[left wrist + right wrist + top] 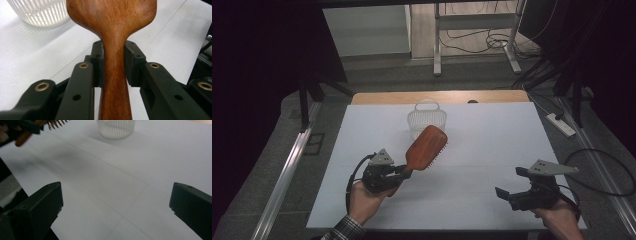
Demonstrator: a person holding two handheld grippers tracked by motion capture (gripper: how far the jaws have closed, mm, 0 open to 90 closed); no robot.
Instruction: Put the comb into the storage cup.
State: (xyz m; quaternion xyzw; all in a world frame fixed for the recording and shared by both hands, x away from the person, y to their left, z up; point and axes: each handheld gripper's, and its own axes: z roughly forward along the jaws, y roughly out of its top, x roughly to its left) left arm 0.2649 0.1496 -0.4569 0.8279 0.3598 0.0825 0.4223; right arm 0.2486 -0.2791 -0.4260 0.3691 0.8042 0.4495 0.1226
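White table covering, one, spread over a wooden tabletop whose bare edge shows as a strip along the far side, upper centre of the high view. It gives a plain working surface for the handling.

Wooden hairbrush, one, reddish-brown paddle type, at centre of the high view. It is held off the surface, tilted up and toward the upper right of the frame, bristles facing down and to the right. Its head reaches to the front of the basket; whether it touches the rim cannot be told from this angle. Judged purpose: carried handle-first so the head leads toward the basket.

White slatted basket, one, upright, with a loop handle, at upper centre of the high view, mouth open upward, likely the receiving container.

Left gripper, one, at lower left of centre in the high view. In the left gripper view its pads pinch the brush's narrow neck from both sides, just below where the handle widens into the head, a firm spot against slipping.

Right gripper, one, at lower right of the high view, well apart from brush and basket. Its jaws stand spread wide over bare covering with nothing between them, seemingly idle.

Hands, two, one per gripper, entering from the bottom edge.
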